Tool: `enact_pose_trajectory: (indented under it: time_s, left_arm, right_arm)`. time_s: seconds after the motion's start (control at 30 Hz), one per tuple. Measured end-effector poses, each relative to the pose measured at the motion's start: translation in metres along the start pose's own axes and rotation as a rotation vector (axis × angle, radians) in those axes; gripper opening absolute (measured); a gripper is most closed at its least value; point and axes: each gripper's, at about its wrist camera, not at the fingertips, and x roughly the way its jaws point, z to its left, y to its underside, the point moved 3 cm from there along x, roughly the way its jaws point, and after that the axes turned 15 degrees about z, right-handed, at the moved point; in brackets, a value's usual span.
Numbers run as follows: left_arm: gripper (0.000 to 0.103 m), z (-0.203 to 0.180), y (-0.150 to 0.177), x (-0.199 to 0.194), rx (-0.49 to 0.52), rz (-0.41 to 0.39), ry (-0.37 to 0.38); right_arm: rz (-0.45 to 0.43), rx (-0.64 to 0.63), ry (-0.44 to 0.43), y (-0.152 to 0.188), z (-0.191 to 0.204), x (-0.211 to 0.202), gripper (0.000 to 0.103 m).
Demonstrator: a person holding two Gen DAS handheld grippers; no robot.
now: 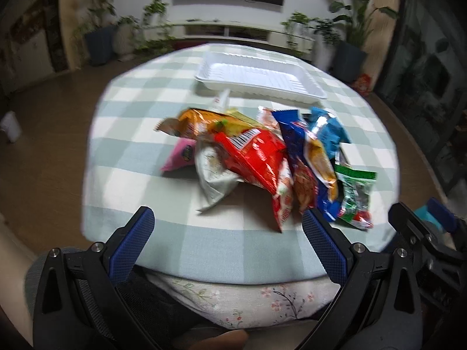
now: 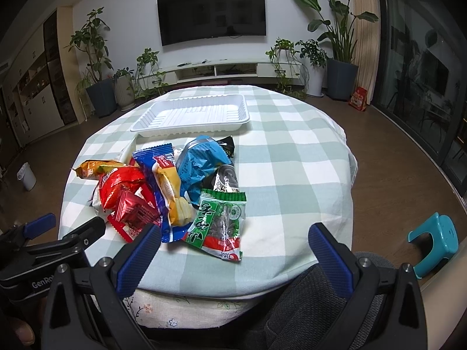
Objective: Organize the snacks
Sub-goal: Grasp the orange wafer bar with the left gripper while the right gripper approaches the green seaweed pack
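Snack packets lie heaped on a round table under a green-and-white checked tablecloth (image 2: 292, 151), on its near half and just in front of a white plastic tray (image 2: 191, 113) that holds nothing visible. Left to right in the right wrist view: an orange packet (image 2: 93, 169), a red packet (image 2: 122, 186) over a smaller dark-red one (image 2: 135, 213), a long blue-and-yellow packet (image 2: 166, 186), a light-blue bag (image 2: 201, 163), and a green seed packet (image 2: 219, 221) nearest the table's edge. A dark packet (image 2: 226, 144) behind the light-blue bag is mostly hidden. In the blurred left wrist view a pink packet (image 1: 179, 154) and a white one (image 1: 213, 178) also show, both half buried; printing on every wrapper is unreadable. The left gripper (image 1: 227, 227) hovers at the near table edge, fingers spread wide, holding nothing. The right gripper (image 2: 233, 242) hovers likewise, fingers (image 2: 140, 259) spread apart, the green packet lying between and beyond them, untouched.
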Motion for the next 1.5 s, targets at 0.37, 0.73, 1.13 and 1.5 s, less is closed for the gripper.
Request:
enact_pose_trajectory:
  time_s: [0.37,0.73,1.13,1.5]
  left_arm:
    - [0.103,0.039,-0.003,0.013,0.124,0.194,0.065]
    - [0.101,0.047,-0.041,0.014,0.084,0.206,0.163]
    - [0.062,0.019,-0.113,0.004,0.606,0.155,-0.111]
    - [0.048,-0.013,-0.113,0.051,0.889,0.371,-0.145]
  right_arm:
    - [-0.018,0.107,-0.138,-0.006,-0.031,0.003,0.103]
    - [0.070,0.091,-0.201,-0.010,-0.040,0.022,0.103]
    - [0.089,0.091,-0.250,-0.013,-0.044,0.033,0.103]
    - [0.115,0.101,-0.268,-0.017,-0.044,0.044,0.102]
